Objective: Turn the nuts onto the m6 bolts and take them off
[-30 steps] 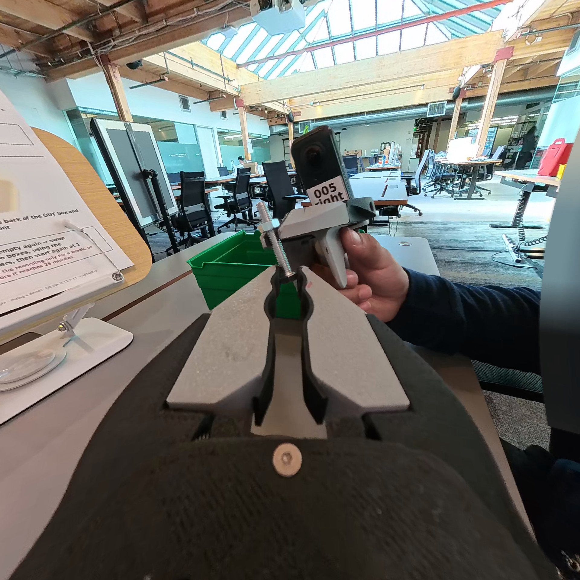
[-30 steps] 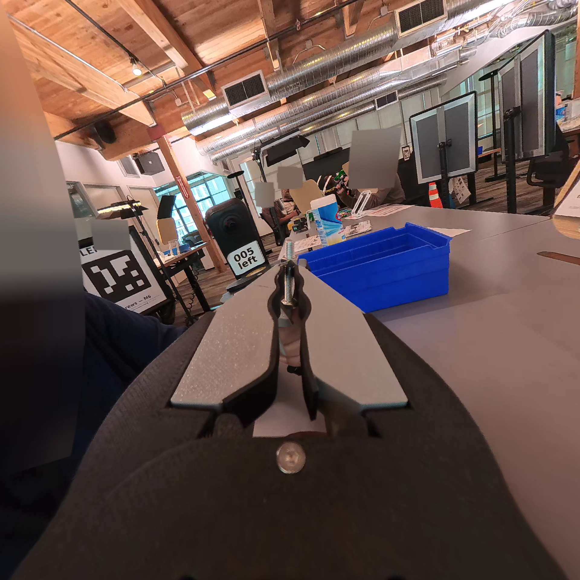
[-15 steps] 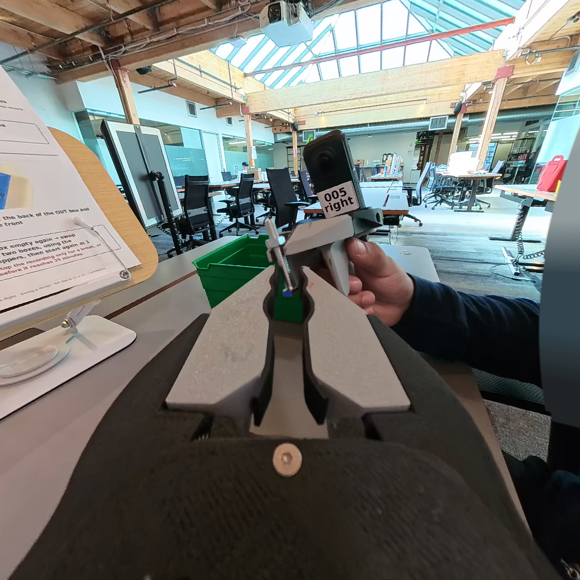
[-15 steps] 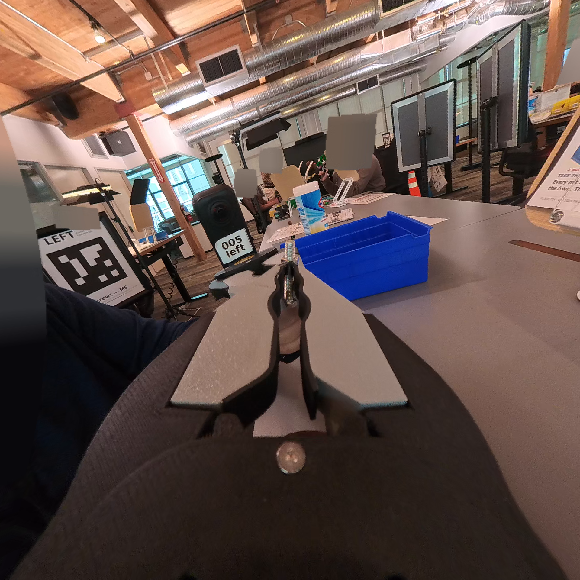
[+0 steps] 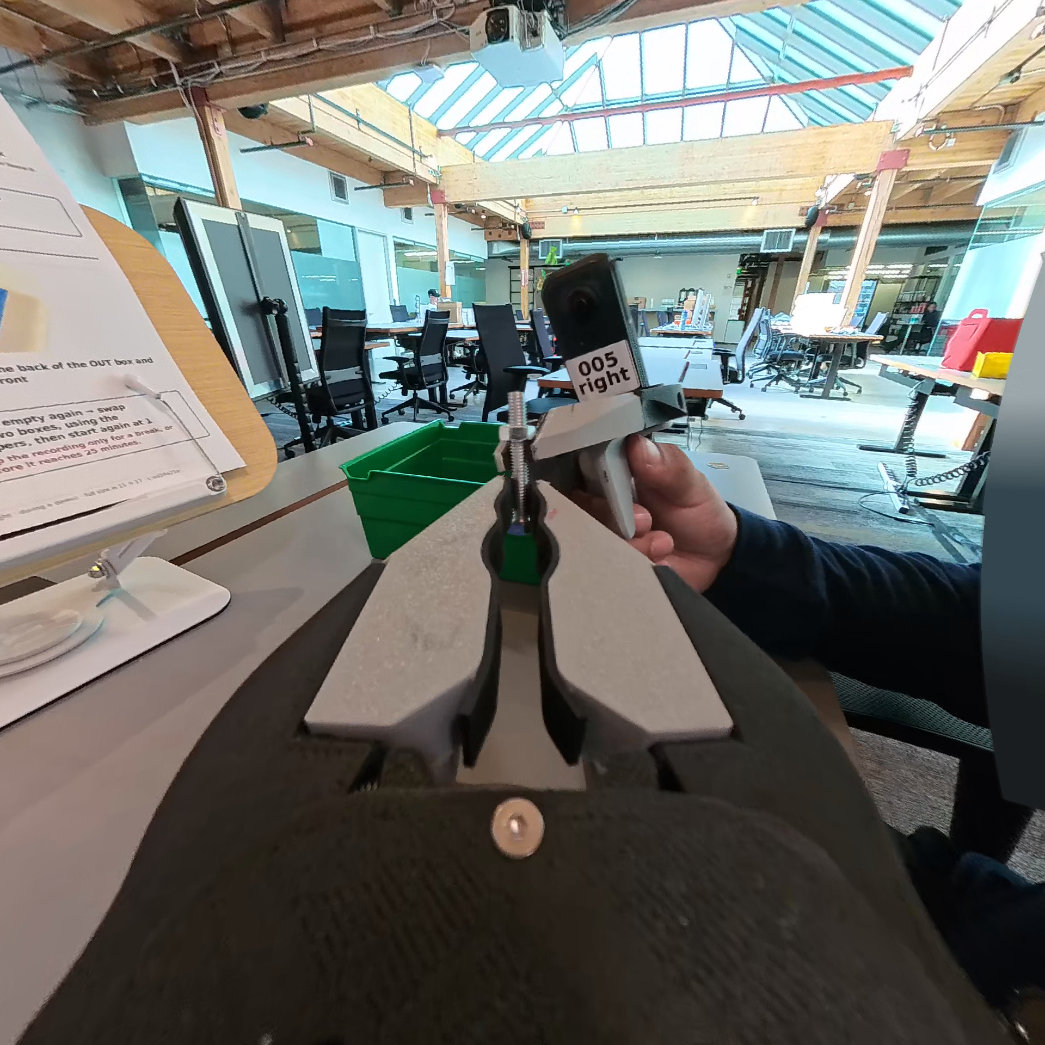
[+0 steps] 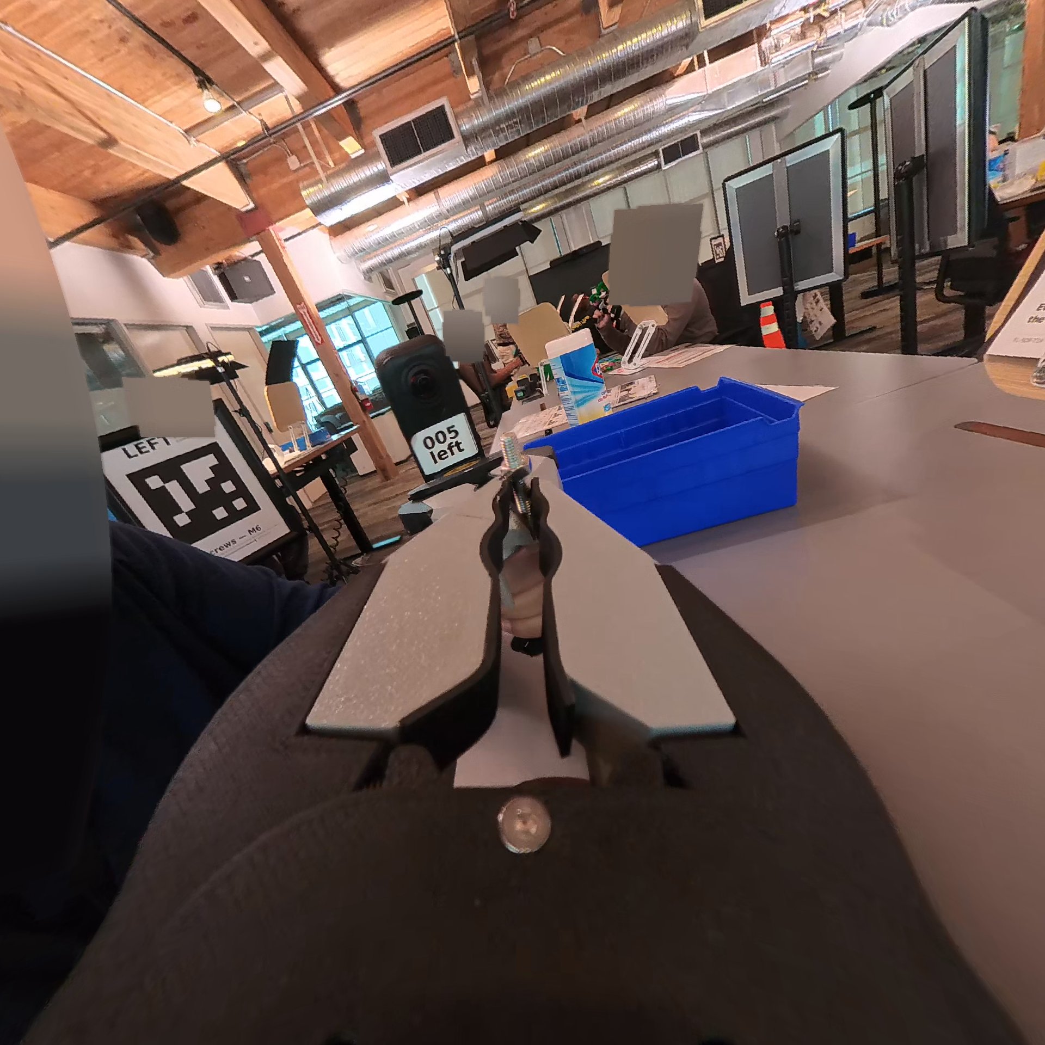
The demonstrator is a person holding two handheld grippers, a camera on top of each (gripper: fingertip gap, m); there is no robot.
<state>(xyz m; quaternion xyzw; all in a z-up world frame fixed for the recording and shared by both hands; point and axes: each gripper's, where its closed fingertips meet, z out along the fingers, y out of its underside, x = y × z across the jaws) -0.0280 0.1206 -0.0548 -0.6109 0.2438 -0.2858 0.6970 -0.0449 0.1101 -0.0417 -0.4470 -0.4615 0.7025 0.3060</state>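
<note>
Left wrist view — bolt [image 5: 517, 452] upright, pinched in left tool [image 5: 517, 512]

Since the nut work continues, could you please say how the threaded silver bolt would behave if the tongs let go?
The threaded silver bolt looks rigid metal, so it should not bend. Its round shank would probably roll on the grey table. The threads likely resist slipping.

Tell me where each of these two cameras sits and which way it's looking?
Left wrist view: sits on the left gripper, looks along its fingers, shut on the bolt, toward a green bin; the person's hand shows.
Right wrist view: sits on the right gripper, looks toward a blue bin; a dark sleeve shows.
Shared: bolt, nut, both grippers.
</note>
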